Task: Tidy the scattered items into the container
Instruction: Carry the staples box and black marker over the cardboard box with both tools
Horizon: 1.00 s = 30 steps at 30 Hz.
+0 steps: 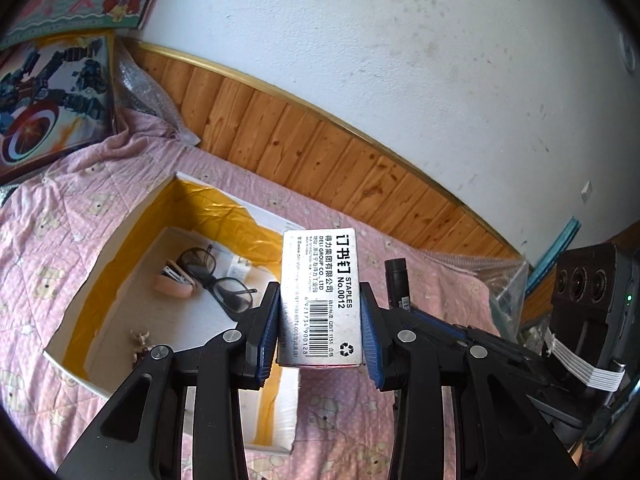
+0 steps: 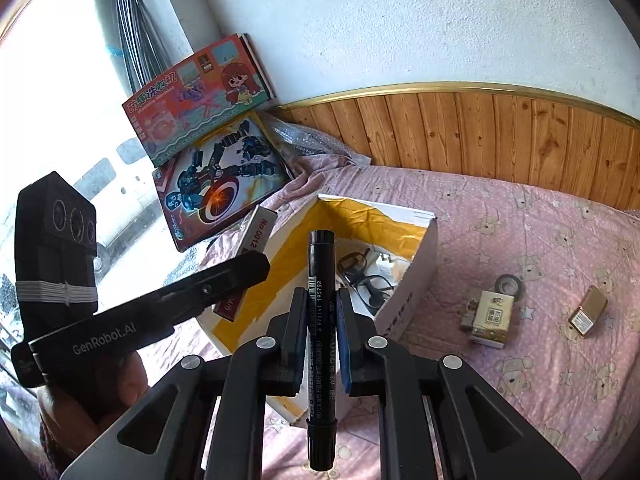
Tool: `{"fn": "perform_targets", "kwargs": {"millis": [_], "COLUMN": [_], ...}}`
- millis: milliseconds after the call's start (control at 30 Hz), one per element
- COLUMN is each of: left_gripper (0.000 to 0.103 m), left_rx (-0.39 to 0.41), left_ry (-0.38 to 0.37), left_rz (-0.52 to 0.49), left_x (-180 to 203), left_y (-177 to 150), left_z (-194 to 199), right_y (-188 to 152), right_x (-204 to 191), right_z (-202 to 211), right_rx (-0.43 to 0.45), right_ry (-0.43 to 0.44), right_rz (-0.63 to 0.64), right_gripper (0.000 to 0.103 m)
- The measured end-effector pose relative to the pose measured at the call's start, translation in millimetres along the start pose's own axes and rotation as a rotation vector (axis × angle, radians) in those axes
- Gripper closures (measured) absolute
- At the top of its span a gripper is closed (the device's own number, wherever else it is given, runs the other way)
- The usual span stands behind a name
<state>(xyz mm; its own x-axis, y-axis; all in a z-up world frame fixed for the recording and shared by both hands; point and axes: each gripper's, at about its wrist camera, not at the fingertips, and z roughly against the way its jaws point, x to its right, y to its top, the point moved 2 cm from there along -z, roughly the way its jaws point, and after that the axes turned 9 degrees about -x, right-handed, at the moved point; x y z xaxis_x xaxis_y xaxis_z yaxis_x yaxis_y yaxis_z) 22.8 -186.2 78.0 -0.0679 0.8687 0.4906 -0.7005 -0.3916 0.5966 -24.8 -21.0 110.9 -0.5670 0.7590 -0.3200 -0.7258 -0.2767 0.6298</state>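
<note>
The left gripper (image 1: 320, 320) clamps a staples box (image 1: 321, 296) between its blue pads, holding it upright above the near right edge of the open carton (image 1: 100, 264). The right gripper (image 2: 322, 328) is closed on a black marker (image 2: 320, 320), which stands upright between its fingers just in front of the carton. Inside the carton lie glasses (image 1: 224, 280), a pink case (image 1: 176, 282) and a small figure (image 1: 141, 340). On the pink quilt (image 2: 540, 240) to the right sit a tape roll (image 2: 509, 285), a small box (image 2: 493, 318) and a gold lighter (image 2: 588, 312), apart from the carton
</note>
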Motion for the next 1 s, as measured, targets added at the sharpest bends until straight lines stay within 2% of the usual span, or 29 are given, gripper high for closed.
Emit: {"fn": "perform_targets", "kwargs": {"millis": [200,533,633,833,1000], "left_gripper": [0.065,0.065,0.065,0.065,0.065], "left_rx": [-0.020,-0.061,-0.081,-0.138,-0.174], "left_ry": [0.024,-0.033,-0.041,-0.003,0.045], "left_rz": [0.149,0.430,0.488,0.587,0.588], "left_x": [-33,-88,-98,-114,-116], "left_y": [0,-7,-10,-20,-22], "left_z": [-10,-31,-39,-59,-72], "right_y": [13,27,26,20,15], "right_x": [-9,-6,-8,-10,-5], "right_z": [-16,-59,-77,-111,-132], "right_rx": [-0.006,-0.048,-0.076,-0.152,-0.198], "right_ry": [0.005,0.046,0.038,-0.018,-0.072], "right_rz": [-0.011,-0.070,-0.065,-0.013,0.021], "right_gripper": [0.088,0.088,0.088,0.088,0.088]}}
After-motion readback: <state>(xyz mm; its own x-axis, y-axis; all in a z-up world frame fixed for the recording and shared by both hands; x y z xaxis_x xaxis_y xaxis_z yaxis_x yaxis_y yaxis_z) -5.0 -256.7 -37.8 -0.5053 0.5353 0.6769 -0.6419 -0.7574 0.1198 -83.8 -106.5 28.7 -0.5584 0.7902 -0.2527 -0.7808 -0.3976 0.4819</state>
